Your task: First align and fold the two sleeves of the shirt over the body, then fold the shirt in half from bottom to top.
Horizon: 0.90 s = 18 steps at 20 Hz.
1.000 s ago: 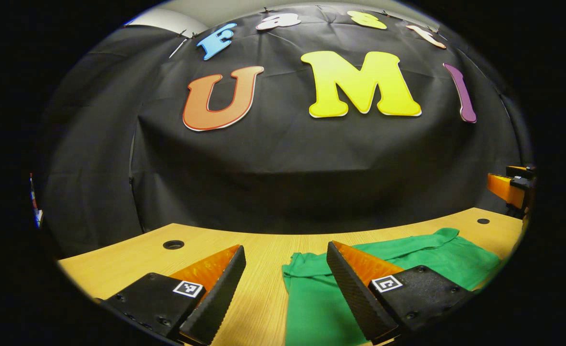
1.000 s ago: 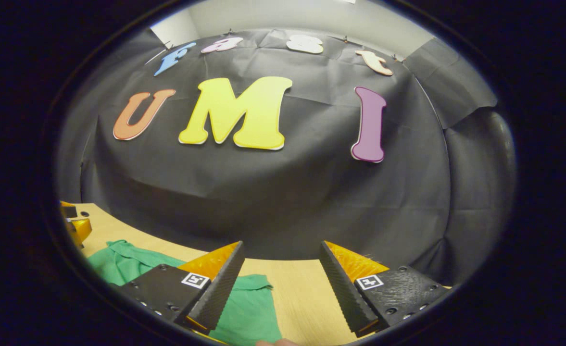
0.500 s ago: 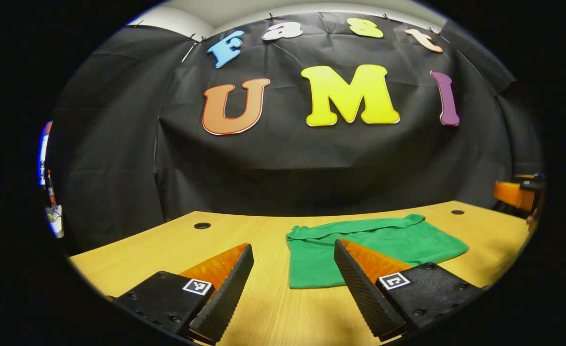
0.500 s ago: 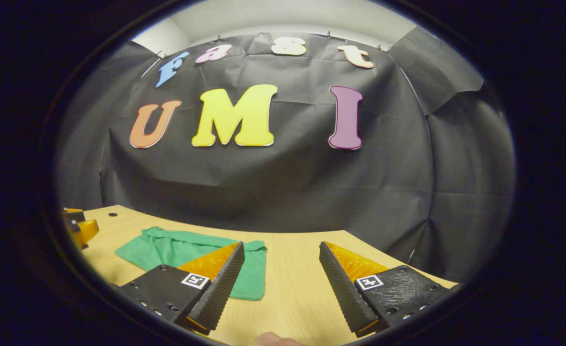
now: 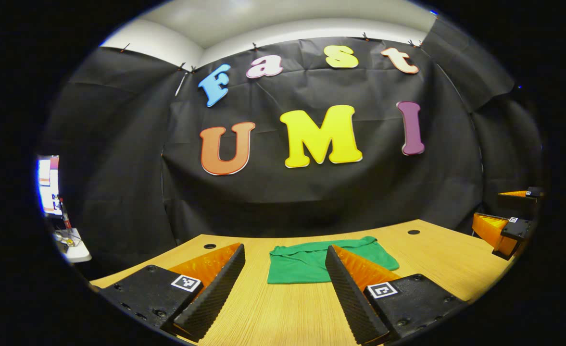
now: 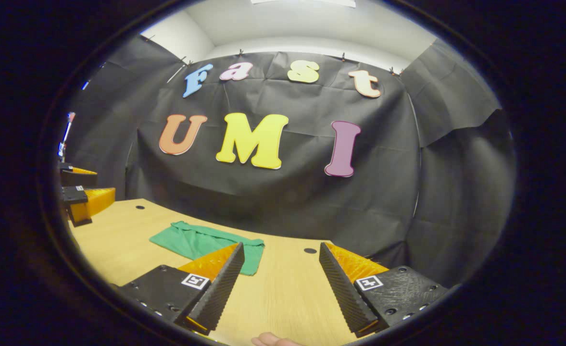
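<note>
Though the green shirt lies as a compact folded rectangle w/ long axis left-right at the table's far middle, both the left gripper & right gripper hover spread wide, empty, roughly equidistant nearside.

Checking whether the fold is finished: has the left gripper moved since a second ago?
Yes. The left gripper has pulled back from the green shirt: its fingers sat over the cloth, and now bare table lies between them.

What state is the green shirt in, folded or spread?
Folded: the green shirt lies as a compact rectangle on the table, no sleeves sticking out.
</note>
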{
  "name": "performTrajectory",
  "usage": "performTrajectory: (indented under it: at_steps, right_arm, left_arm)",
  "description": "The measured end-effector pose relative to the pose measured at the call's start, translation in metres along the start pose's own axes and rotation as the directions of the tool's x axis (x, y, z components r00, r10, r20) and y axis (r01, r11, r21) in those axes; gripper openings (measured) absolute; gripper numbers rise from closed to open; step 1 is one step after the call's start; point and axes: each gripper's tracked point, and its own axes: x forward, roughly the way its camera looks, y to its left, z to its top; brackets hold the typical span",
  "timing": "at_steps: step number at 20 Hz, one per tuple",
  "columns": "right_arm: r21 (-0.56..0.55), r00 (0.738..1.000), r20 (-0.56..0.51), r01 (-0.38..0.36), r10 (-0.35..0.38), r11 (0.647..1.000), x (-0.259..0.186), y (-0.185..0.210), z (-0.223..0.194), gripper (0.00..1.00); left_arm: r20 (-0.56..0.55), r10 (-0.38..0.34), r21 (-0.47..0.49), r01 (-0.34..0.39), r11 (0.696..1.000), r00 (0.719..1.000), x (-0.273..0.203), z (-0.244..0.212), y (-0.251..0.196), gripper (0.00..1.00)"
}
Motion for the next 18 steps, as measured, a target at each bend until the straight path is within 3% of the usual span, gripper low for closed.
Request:
performTrajectory:
  at_steps: [3, 6, 9, 14, 18]
  right_arm:
    - [0.043, 1.000, -0.003, -0.001, 0.001, 0.999, -0.036, -0.006, 0.018, 0.95]
    - [0.091, 0.996, 0.089, 0.019, -0.027, 0.996, -0.058, -0.018, 0.047, 0.94]
    - [0.111, 0.995, 0.103, -0.004, -0.008, 0.994, -0.061, -0.017, 0.041, 0.95]
    - [0.139, 0.997, 0.061, -0.051, 0.043, 0.989, -0.049, -0.005, 0.028, 0.96]
    - [0.081, 0.999, 0.037, -0.039, 0.036, 0.996, -0.042, 0.000, 0.016, 0.95]
  left_arm:
    - [0.048, -0.017, 0.018, 0.016, 1.000, 0.999, -0.031, 0.021, -0.018, 1.00]
    - [0.084, -0.065, -0.034, 0.068, 0.997, 0.994, -0.055, 0.027, -0.037, 1.00]
    - [0.121, -0.046, -0.022, 0.049, 0.999, 0.992, -0.059, 0.037, -0.027, 1.00]
    - [0.071, -0.052, -0.107, 0.059, 0.993, 0.996, -0.047, 0.020, -0.018, 1.00]
    - [0.037, -0.027, -0.156, 0.033, 0.987, 0.999, -0.038, 0.009, -0.002, 1.00]
